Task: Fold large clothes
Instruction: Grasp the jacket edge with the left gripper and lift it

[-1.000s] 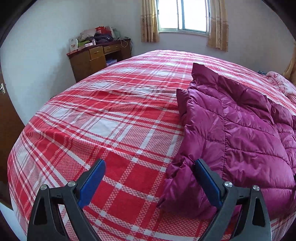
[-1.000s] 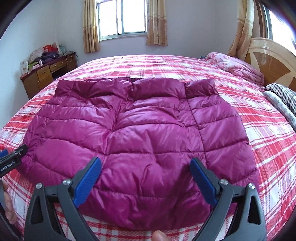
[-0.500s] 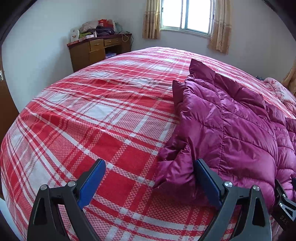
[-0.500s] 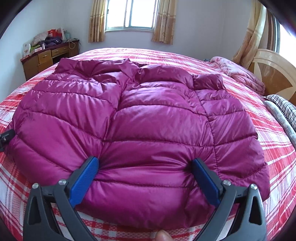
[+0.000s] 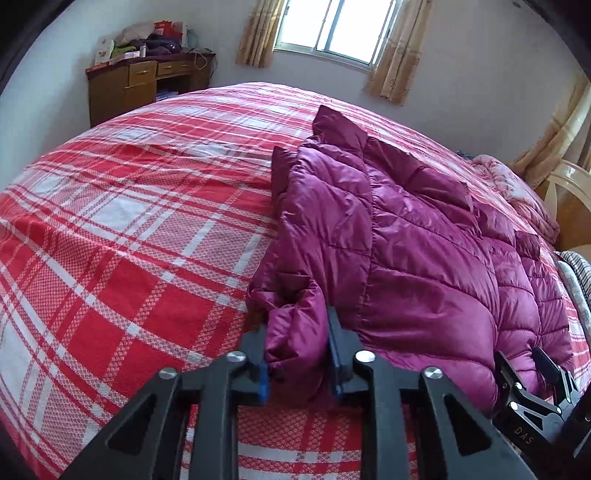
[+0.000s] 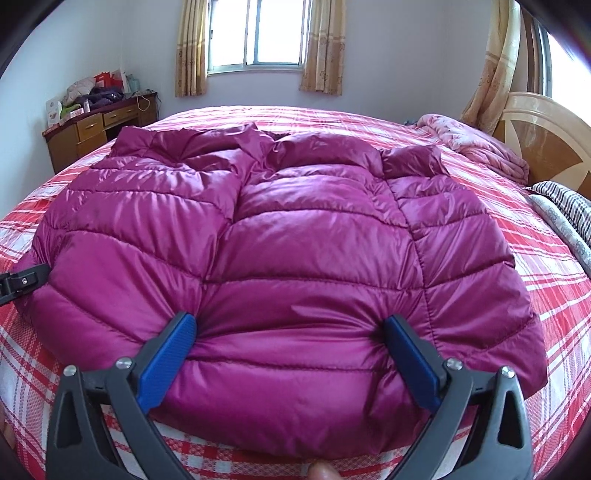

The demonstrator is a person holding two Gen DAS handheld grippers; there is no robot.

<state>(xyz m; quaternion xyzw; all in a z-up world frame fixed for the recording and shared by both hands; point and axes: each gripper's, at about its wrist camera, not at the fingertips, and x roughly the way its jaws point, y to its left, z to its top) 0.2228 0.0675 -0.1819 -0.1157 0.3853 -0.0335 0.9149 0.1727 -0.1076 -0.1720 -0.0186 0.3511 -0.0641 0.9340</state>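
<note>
A magenta quilted down jacket (image 6: 295,221) lies spread on the red plaid bed (image 5: 129,221), its hem toward me. My left gripper (image 5: 297,332) is at the jacket's (image 5: 424,258) near left corner, its jaws closing, and the blue pads pinch a puffy fold of that corner. In the right wrist view that gripper's tip shows at the left edge (image 6: 22,282). My right gripper (image 6: 289,321) stands wide open, pressed into the hem so that the padding bulges between its fingers. A fingertip of the person shows at the bottom edge.
A cluttered wooden desk (image 5: 147,81) stands against the far left wall under a curtained window (image 6: 255,33). A pink blanket (image 6: 472,144), a headboard (image 6: 546,147) and a striped pillow (image 6: 565,206) lie to the right. Bare plaid sheet stretches left of the jacket.
The left jaws have come together from wide open onto the jacket's corner. The right gripper has stayed open on the hem, and the collar area has bunched up.
</note>
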